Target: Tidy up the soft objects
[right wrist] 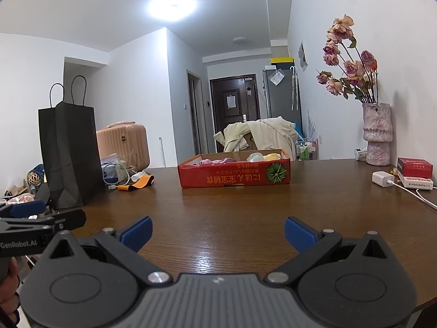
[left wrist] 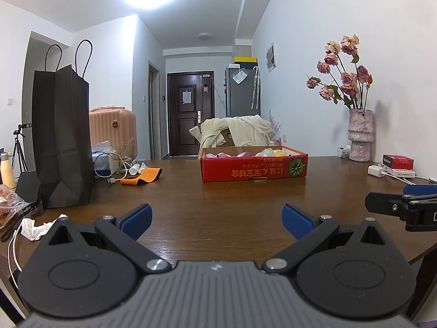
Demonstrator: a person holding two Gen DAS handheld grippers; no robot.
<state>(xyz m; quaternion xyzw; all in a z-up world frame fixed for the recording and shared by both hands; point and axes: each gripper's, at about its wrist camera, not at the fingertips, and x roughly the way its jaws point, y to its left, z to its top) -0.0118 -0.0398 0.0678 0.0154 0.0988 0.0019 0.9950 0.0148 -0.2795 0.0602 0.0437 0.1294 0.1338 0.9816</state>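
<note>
Glossy wooden table (right wrist: 232, 218), red cardboard box (right wrist: 233, 176), matt black paper bag (right wrist: 68, 158).

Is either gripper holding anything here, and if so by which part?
Nothing is held. The left gripper and right gripper both have their jaws spread wide over the bare table.

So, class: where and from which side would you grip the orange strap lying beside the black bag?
Grip the orange strap at its raised hump, coming from above: there it arches off the table, leaving room for fingers; its ends lie flat.
</note>
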